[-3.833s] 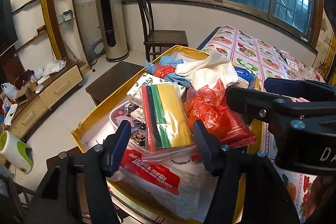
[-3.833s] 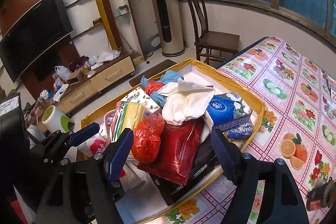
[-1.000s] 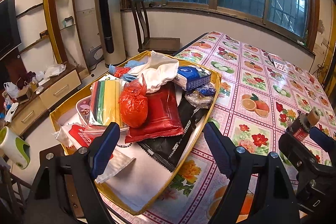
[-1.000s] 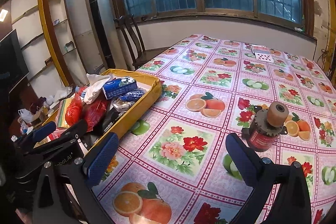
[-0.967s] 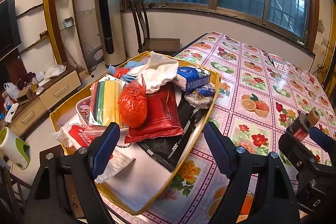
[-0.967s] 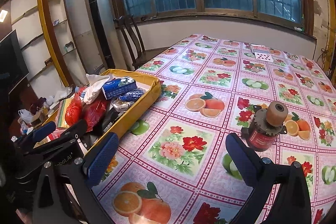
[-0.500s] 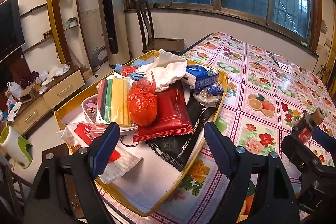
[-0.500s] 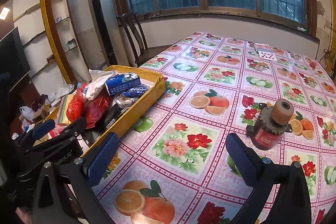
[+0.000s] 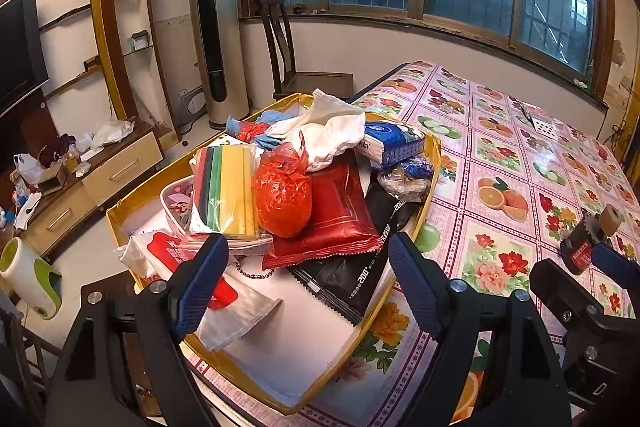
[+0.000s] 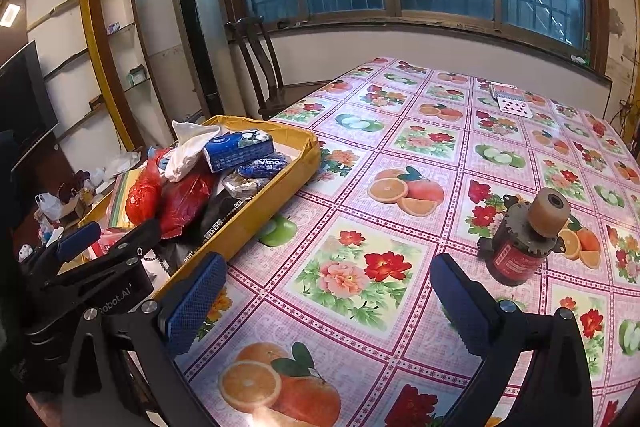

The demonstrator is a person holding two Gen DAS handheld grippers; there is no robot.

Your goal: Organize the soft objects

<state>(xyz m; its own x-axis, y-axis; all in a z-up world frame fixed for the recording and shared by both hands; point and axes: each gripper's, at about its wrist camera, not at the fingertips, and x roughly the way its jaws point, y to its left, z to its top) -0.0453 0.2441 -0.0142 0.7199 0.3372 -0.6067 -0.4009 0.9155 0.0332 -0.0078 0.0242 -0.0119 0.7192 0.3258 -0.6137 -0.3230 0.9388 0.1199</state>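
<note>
At the worktop's (image 10: 400, 195) left edge, a yellow box (image 10: 276, 195) piled with soft things.
White cloth (image 9: 332, 135) tops the heap beside a red bag (image 9: 282, 191). Left tool (image 9: 308, 283) gapes empty before the box; right tool (image 10: 332, 303) gapes empty over bare worktop near a motor (image 10: 524, 243).

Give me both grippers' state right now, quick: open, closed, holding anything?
Left gripper: open, empty, over the yellow box of soft items.
Right gripper: open, empty, over the floral tablecloth.
</note>
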